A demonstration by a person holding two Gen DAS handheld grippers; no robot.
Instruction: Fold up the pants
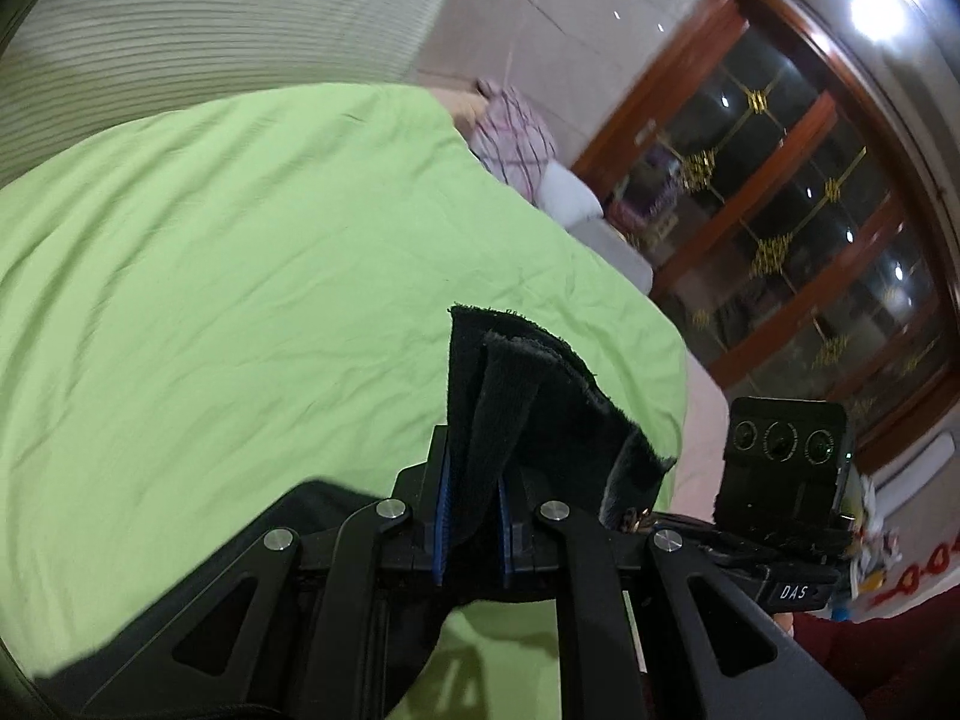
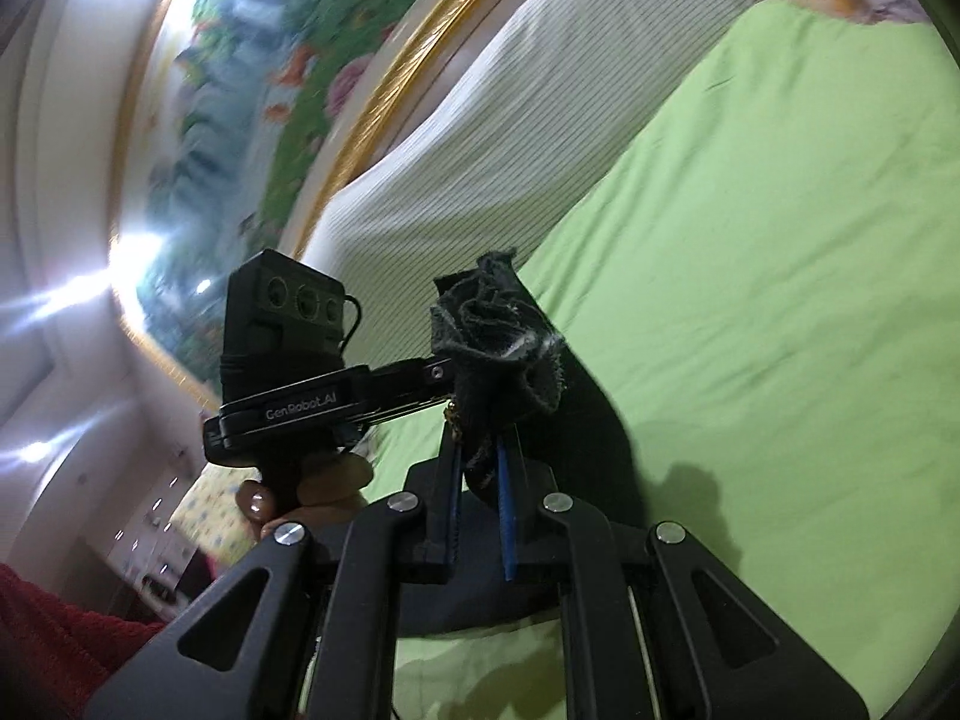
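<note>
While over green sheet (image 1: 210, 240), left claw (image 1: 474, 516), right claw (image 2: 480, 480) each pinch black pants (image 1: 510, 372).

1. The pants (image 1: 528, 396) show only a bunched black edge; the rest drops out of sight behind the left gripper (image 1: 474, 516).
2. The painting (image 2: 252, 120) is smeared and glared out.
3. Clutter (image 1: 870, 546) at the right edge is too small to tell.

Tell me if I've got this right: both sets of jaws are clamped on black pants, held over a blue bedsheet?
Not quite: the bedsheet is light green, not blue, as both wrist views show. The rest holds: the left gripper and the right gripper each have their jaws clamped on the black pants.
</note>
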